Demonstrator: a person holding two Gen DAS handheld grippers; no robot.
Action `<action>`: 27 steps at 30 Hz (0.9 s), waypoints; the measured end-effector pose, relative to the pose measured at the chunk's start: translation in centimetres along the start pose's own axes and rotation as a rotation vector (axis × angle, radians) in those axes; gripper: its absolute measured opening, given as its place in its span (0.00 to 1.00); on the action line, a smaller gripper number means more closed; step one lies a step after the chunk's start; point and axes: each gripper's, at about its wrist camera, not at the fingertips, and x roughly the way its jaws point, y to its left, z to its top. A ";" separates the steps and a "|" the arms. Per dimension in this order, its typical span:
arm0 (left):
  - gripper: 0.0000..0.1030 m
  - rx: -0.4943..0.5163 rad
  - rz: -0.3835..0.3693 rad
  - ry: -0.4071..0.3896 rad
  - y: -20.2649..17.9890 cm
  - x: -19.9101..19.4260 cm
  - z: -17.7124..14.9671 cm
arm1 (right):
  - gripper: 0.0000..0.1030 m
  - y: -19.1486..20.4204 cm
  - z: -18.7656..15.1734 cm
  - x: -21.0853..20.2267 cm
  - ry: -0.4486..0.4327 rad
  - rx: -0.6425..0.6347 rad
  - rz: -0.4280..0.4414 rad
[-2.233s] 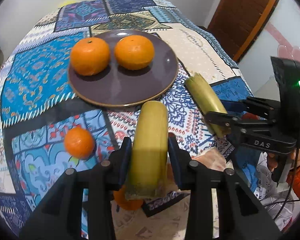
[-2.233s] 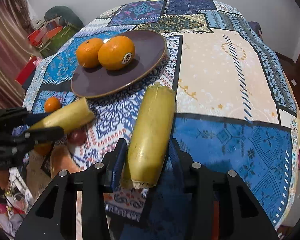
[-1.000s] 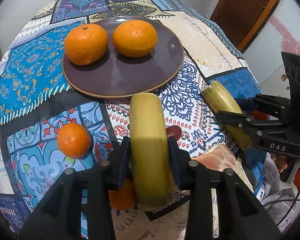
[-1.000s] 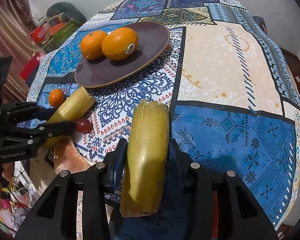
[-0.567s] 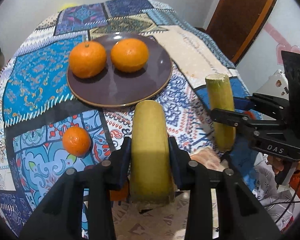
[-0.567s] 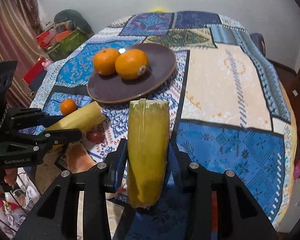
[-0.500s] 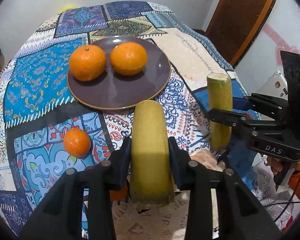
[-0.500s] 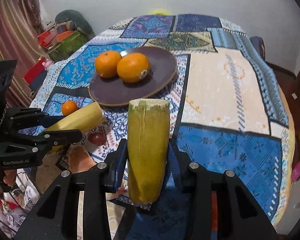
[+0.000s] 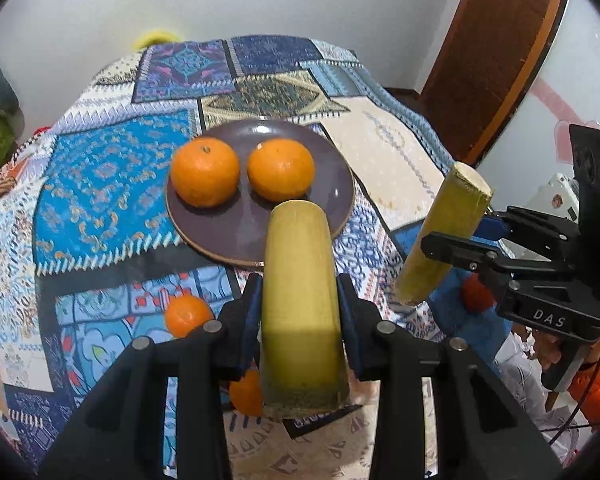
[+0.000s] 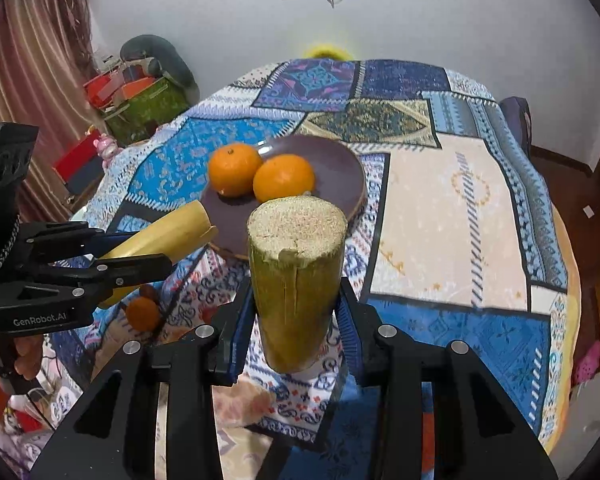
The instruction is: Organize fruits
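My left gripper (image 9: 300, 316) is shut on a yellow-green sugarcane piece (image 9: 300, 304), held above the near table edge and pointing at the purple plate (image 9: 236, 232). The plate holds two oranges (image 9: 205, 171) (image 9: 281, 169). My right gripper (image 10: 296, 320) is shut on a second sugarcane piece (image 10: 296, 280), tilted up so its cut end faces the camera. That piece shows at the right in the left wrist view (image 9: 440, 236). The left gripper's piece shows in the right wrist view (image 10: 160, 240).
A patterned patchwork cloth (image 9: 112, 176) covers the table. A small orange (image 9: 186, 315) lies on it near the front; another orange (image 9: 246, 394) sits under the left gripper. A brown door (image 9: 496, 48) stands at the right. Boxes and clutter (image 10: 136, 96) lie beyond the table's left side.
Both grippers have risen and tilted upward with their sugarcane pieces. The right piece has swung from lying forward to nearly upright, its cut end now facing the camera.
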 end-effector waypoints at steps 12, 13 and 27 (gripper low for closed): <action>0.35 -0.004 0.030 -0.055 1.2 0.2 3.0 | 0.35 0.3 2.4 0.8 -0.024 -0.018 -0.002; 0.35 -0.009 0.029 -0.056 1.4 0.3 3.2 | 0.35 0.3 2.7 1.0 -0.025 -0.020 -0.002; 0.35 -0.100 0.020 -0.043 4.8 4.2 6.2 | 0.35 -0.4 5.9 3.4 -0.038 -0.031 -0.017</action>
